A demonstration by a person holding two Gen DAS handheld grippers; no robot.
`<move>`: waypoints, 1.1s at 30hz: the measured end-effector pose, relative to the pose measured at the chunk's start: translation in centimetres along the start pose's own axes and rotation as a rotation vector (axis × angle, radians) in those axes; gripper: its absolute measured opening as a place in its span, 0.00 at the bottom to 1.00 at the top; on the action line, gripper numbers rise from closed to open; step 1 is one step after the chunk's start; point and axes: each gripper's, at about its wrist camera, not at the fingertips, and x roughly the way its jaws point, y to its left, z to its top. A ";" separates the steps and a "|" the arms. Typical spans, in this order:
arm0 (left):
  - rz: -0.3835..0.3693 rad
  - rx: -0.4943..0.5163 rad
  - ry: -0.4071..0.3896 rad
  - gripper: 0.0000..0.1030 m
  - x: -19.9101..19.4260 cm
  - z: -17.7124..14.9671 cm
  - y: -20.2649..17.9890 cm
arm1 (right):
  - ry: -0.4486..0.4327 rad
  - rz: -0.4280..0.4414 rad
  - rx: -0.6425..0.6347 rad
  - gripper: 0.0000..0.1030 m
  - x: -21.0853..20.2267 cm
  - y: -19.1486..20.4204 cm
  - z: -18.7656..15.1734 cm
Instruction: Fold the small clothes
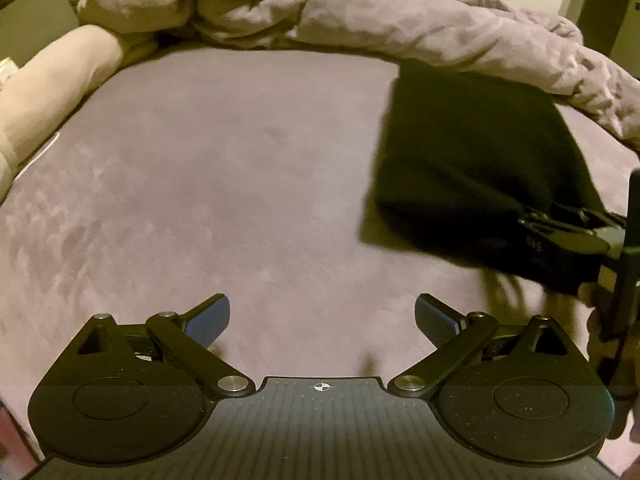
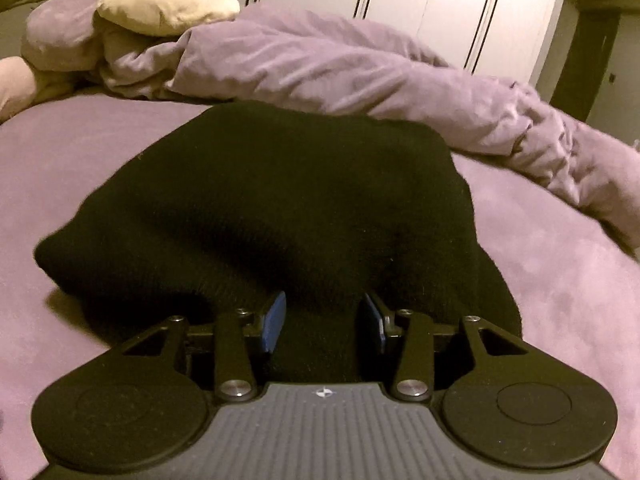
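A black knitted garment (image 1: 472, 160) lies on the purple bed sheet (image 1: 240, 180), to the right in the left wrist view. My left gripper (image 1: 322, 320) is open and empty, over bare sheet to the garment's left. My right gripper (image 2: 322, 320) is partly closed around the near edge of the black garment (image 2: 260, 208), with fabric bunched between the blue pads (image 2: 274, 322). The near edge looks lifted off the sheet. The right gripper also shows at the right edge of the left wrist view (image 1: 560, 226), gripping the cloth.
A crumpled purple duvet (image 2: 360, 68) lies along the far side of the bed. A cream plush toy (image 2: 168, 6) sits on it at the back left. A pink cushion (image 1: 52, 80) lies at the left. White wardrobe doors (image 2: 440, 4) stand behind.
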 end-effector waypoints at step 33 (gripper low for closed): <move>0.039 0.211 0.149 1.00 -5.9 1.0 -2.8 | 0.357 -0.002 0.342 0.96 -15.9 -3.5 -2.4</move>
